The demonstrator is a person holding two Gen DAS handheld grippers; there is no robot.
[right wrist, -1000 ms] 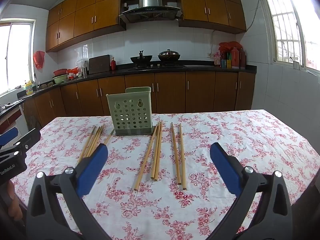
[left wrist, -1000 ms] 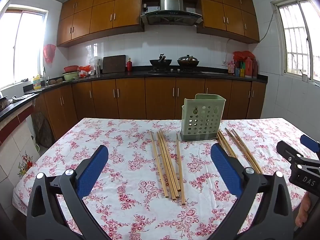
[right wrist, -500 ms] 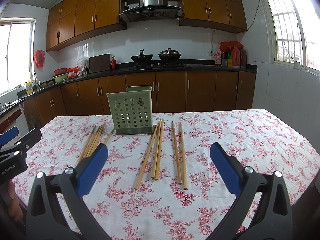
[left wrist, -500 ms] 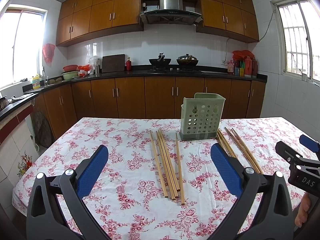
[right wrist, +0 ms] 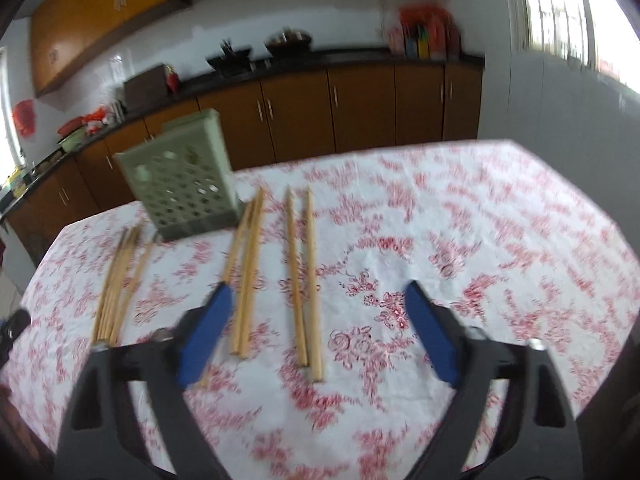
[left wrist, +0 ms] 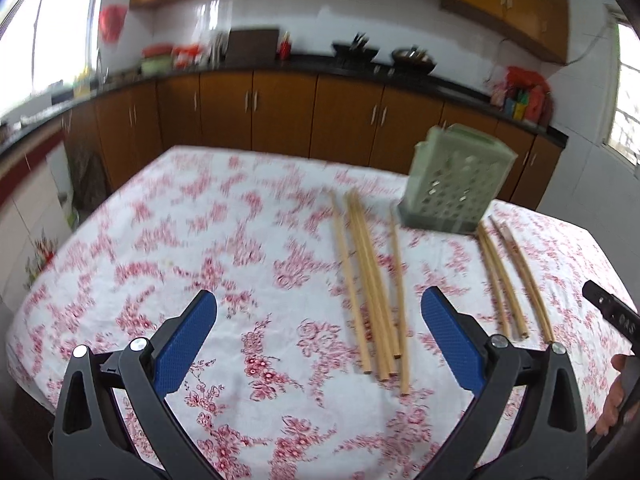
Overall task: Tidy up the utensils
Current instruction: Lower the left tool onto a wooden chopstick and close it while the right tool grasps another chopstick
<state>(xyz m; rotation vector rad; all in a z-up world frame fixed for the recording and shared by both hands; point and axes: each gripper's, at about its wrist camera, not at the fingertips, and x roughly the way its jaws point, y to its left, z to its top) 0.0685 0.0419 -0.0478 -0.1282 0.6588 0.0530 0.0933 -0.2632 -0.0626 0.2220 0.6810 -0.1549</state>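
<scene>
Two grippers hover over the table, each with blue pads spread and nothing between them. The left gripper [left wrist: 318, 344] stands wide apart above bare cloth [left wrist: 160, 248]. The right gripper [right wrist: 316, 332] is narrower, its jaws having just been closing, and a pair of chopsticks [right wrist: 305, 280] lies on the cloth under its gap, untouched, so far as the blur allows.

Taking the green holder [right wrist: 180, 188] as landmark: it stands upright on the far half of the table, perforated wall toward the cameras. In the right view the pair lies right of it, a tighter bunch [right wrist: 246, 276] sits between the pair and the holder with its far tips just beside the holder's base, and a third bunch [right wrist: 118, 284] fans out left of the holder. The left pad [right wrist: 204, 336] of the right gripper overlaps the near end of the middle bunch in the picture; whether it touches I cannot tell.

The left view shows the holder [left wrist: 460, 184] from the other side: the left-hand bunch [left wrist: 372, 284] is plain here, four or five sticks, with more sticks [left wrist: 512, 280] right of the holder. Only this view shows the right gripper's black body and part of a hand [left wrist: 618, 396] at the frame's right edge. Only the right view shows the table's far right corner and the bright window [right wrist: 568, 12] beyond
</scene>
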